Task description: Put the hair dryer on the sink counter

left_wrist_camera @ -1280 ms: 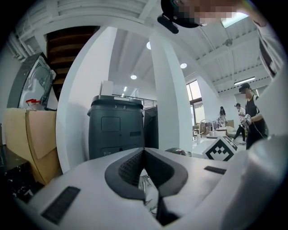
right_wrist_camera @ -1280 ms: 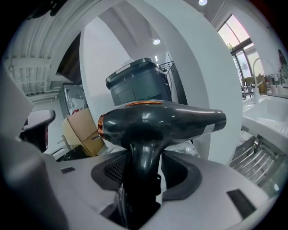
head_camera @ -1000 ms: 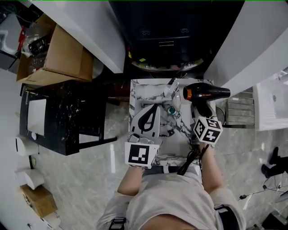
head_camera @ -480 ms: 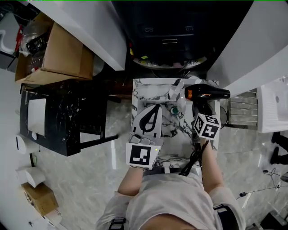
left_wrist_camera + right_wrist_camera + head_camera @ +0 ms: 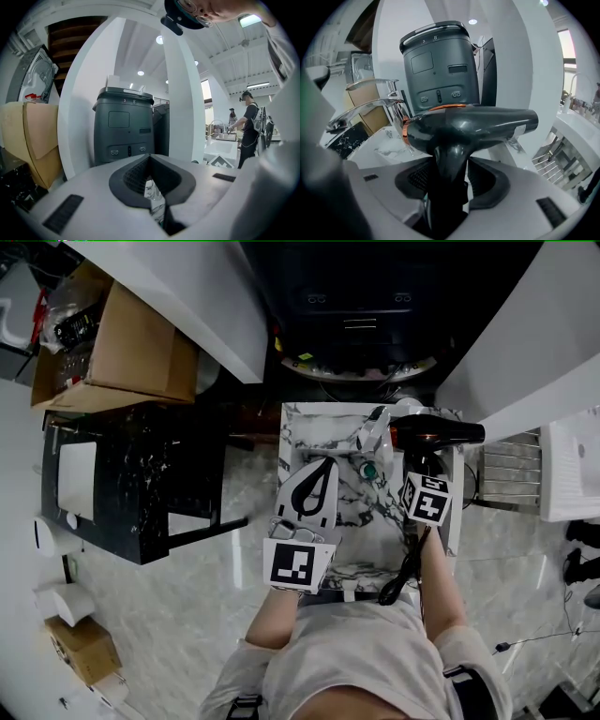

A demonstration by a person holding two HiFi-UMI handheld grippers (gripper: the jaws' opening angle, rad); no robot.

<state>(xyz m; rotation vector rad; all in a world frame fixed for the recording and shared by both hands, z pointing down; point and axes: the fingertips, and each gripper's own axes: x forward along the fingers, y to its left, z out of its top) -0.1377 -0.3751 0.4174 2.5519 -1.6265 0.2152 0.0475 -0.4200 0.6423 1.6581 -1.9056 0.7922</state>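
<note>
A black hair dryer [image 5: 436,434] with a copper ring at its nozzle is held by its handle in my right gripper [image 5: 419,468], above the right part of the marble sink counter [image 5: 305,427]. In the right gripper view the dryer's body [image 5: 473,127] lies crosswise, nozzle to the left, and the handle [image 5: 449,178] is clamped between the jaws. Its black cord [image 5: 405,570] trails back toward the person. My left gripper [image 5: 316,491] hovers over the basin's left half; in the left gripper view the jaws [image 5: 151,185] are closed with nothing between them.
A chrome faucet [image 5: 373,432] stands at the basin's back, left of the dryer's nozzle, with a green drain plug [image 5: 368,471] below it. A dark grey machine [image 5: 352,324] stands behind the sink. A black table [image 5: 141,484] and a cardboard box [image 5: 117,348] are at the left.
The right gripper has carried the hair dryer a little farther back and to the right over the counter. The left gripper has stayed where it was.
</note>
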